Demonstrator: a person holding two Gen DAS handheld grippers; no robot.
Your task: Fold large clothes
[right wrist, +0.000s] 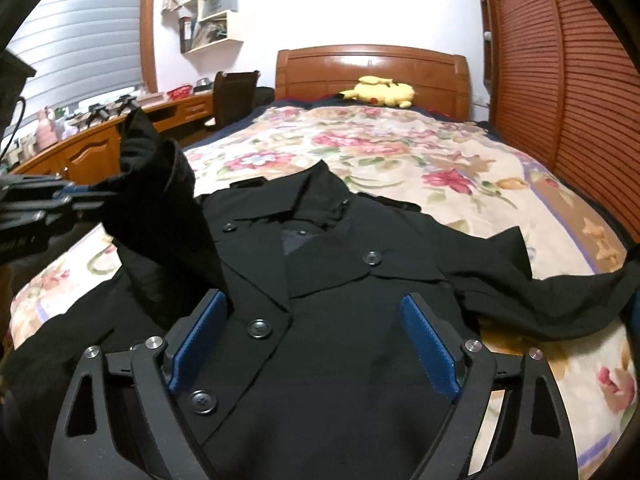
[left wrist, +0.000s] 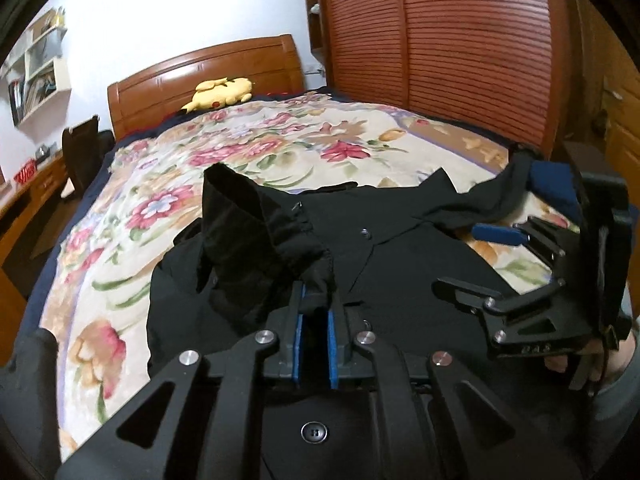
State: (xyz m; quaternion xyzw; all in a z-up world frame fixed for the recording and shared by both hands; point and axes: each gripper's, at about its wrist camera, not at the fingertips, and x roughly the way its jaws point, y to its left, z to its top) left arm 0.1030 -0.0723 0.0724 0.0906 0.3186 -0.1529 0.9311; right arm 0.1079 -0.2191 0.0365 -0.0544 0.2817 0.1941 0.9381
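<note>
A black double-breasted coat (right wrist: 340, 320) lies face up on the floral bedspread (right wrist: 400, 152), collar toward the headboard. My left gripper (left wrist: 316, 304) is shut on the coat's left sleeve (left wrist: 256, 240) and holds it raised over the coat's chest; it also shows in the right wrist view (right wrist: 76, 196). My right gripper (right wrist: 316, 336) is open, with its blue pads wide apart above the coat's front. In the left wrist view the right gripper (left wrist: 516, 208) hangs by the coat's right sleeve (left wrist: 496, 196), which is draped against it.
A yellow plush toy (right wrist: 380, 92) lies by the wooden headboard (right wrist: 372, 68). A slatted wooden wardrobe (right wrist: 568, 80) runs along the bed's right side. A desk (right wrist: 112, 136) and chair (right wrist: 234, 96) stand to the left.
</note>
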